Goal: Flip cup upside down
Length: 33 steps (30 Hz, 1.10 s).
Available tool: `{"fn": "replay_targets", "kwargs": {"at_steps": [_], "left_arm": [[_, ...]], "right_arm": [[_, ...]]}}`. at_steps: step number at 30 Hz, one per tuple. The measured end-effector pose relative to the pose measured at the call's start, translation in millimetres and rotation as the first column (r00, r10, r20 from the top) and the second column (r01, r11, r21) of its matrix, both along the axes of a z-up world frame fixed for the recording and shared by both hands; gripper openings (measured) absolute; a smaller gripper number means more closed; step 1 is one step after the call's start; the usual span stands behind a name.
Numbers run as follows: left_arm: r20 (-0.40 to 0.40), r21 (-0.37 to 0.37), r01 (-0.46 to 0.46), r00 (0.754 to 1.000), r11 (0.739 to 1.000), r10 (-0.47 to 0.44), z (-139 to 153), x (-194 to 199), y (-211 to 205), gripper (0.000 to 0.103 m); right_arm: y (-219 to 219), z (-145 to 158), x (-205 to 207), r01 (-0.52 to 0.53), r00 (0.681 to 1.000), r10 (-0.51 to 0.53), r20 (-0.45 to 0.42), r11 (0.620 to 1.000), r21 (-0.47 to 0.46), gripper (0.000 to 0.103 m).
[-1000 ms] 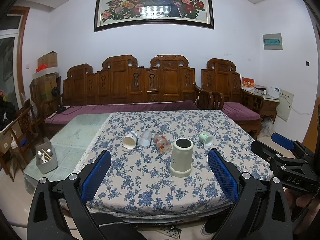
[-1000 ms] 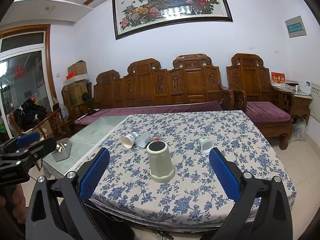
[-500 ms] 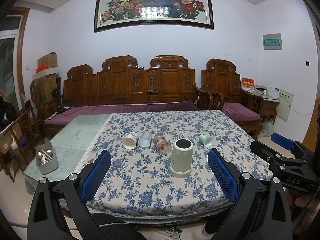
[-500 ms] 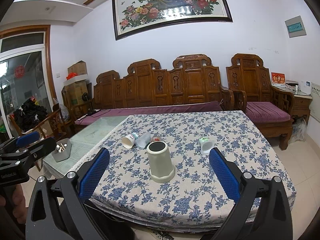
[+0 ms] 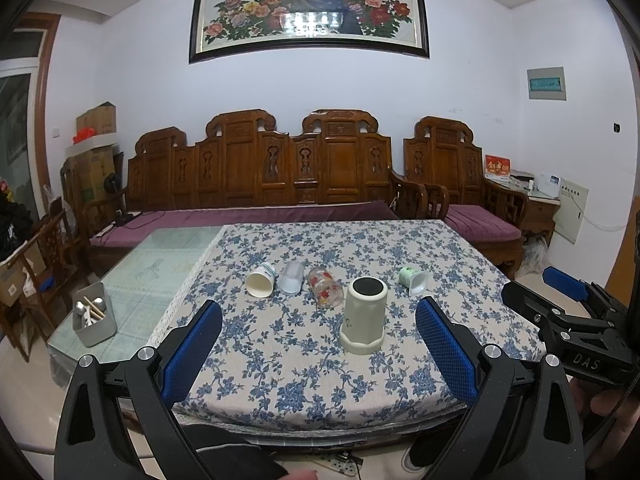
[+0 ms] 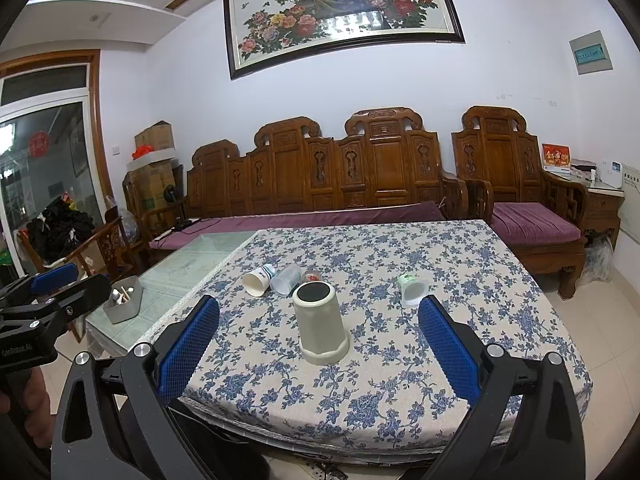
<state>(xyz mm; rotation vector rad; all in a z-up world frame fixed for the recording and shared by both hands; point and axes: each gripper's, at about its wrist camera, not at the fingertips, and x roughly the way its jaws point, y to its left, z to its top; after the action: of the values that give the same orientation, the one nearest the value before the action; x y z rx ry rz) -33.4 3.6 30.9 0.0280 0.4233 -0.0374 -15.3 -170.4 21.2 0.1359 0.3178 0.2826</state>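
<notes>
A tall beige cup (image 5: 363, 320) stands upside down on the floral tablecloth, its dark base up; it also shows in the right wrist view (image 6: 321, 326). Behind it lie on their sides a white paper cup (image 5: 261, 281), a clear plastic cup (image 5: 291, 278), a glass with red flowers (image 5: 326, 293) and a small green-and-white cup (image 5: 414, 281). My left gripper (image 5: 320, 344) is open and empty, held back near the table's front edge. My right gripper (image 6: 318, 346) is open and empty, likewise in front of the beige cup.
The table (image 5: 280, 360) has a bare glass part at left (image 5: 168, 256). A metal box with utensils (image 5: 93, 320) stands at its left corner. A wooden bench with purple cushions (image 5: 256, 216) runs behind the table. The right gripper shows in the left view (image 5: 572, 320).
</notes>
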Motion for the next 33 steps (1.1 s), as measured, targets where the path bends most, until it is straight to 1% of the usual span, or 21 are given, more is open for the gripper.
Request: {"fn": "replay_targets", "kwargs": {"at_steps": [33], "left_arm": [[0.003,-0.001,-0.005,1.0,1.0,0.005,-2.6,-1.3,3.0,0.094]], "right_arm": [[-0.6,-0.8,0.3,-0.001,1.0,0.001,-0.002,1.0,0.001,0.1]]}}
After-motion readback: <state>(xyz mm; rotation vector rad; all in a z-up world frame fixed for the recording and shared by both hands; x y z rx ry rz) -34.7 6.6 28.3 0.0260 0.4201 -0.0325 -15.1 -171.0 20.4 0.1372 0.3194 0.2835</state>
